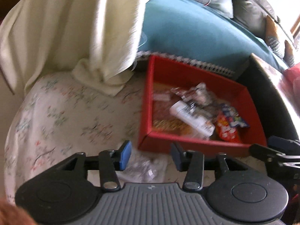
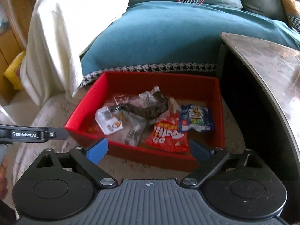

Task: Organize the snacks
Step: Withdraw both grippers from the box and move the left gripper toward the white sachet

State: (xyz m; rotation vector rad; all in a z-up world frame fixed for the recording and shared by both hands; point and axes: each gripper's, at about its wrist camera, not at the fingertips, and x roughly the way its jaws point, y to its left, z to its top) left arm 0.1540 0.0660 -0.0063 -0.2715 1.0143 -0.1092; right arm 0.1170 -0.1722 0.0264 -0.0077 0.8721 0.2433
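Red box (image 2: pixel 217 95): matt cardboard, smooth walls. Inside it, snack packets (image 2: pixel 168 135) in glossy printed plastic film, crinkled; a clear wrapper (image 2: pixel 148 105) shines. Behind the box, teal cover (image 2: pixel 159 37) is soft matt cloth with a woven houndstooth trim (image 2: pixel 150 67). Left of the box, cream throw (image 2: pixel 56 37) looks fuzzy. Right of the box, tabletop (image 2: pixel 262 60) is glossy and scuffed. Gripper bodies are matt black plastic with metal pins.

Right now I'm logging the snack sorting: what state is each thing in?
Red box: open-topped, holding snacks.
Red snack packet: lying flat in the box.
Blue snack packet: lying flat in the box.
Left gripper: jaws apart, gripping nothing.
Right gripper: jaws wide, empty.
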